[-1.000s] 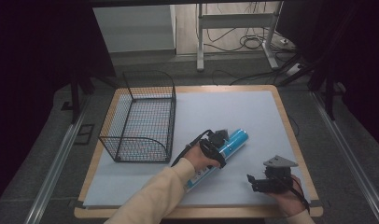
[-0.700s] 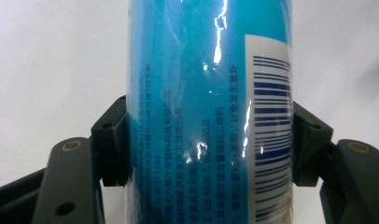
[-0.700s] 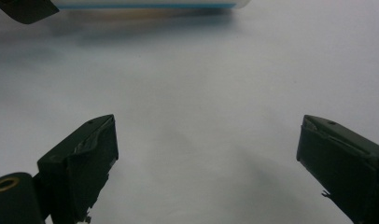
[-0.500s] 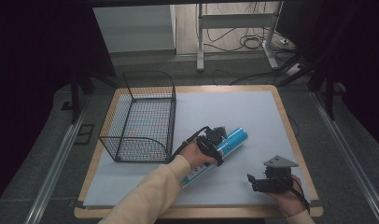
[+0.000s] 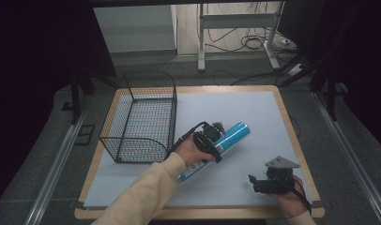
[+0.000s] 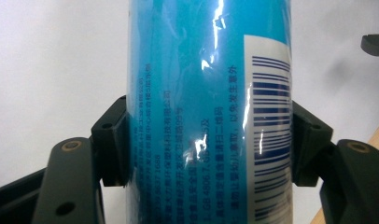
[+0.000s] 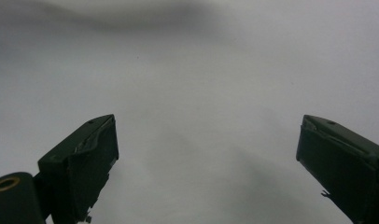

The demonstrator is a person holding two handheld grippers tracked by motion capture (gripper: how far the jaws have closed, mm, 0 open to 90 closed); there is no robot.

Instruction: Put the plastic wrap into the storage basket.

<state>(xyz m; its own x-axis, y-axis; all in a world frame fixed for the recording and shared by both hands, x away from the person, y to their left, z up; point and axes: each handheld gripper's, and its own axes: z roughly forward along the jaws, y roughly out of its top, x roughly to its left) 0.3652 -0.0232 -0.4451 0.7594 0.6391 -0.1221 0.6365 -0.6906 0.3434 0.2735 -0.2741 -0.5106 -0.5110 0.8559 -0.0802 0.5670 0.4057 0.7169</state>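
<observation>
A blue cylindrical can (image 5: 231,135) lies slanted on the white table sheet (image 5: 235,108), just right of the wire basket (image 5: 141,117). My left gripper (image 5: 208,140) is over its middle, and in the left gripper view both black pads (image 6: 114,140) press the sides of the blue can (image 6: 206,112), whose label carries a barcode and small print. Near the table's front right edge, my right gripper (image 5: 261,183) rests low, and in the right gripper view it (image 7: 206,158) stands open with just white sheet between the fingers.
The black wire basket stands at the table's left half, its wall a short way from the can's lower end. A wooden table border (image 5: 292,140) frames the sheet. Metal rails (image 5: 57,159) run along both sides on the floor, with table legs and cables (image 5: 245,42) beyond.
The left hand and gripper have settled slightly further onto the can, which stays on the sheet. The right gripper has barely moved.
</observation>
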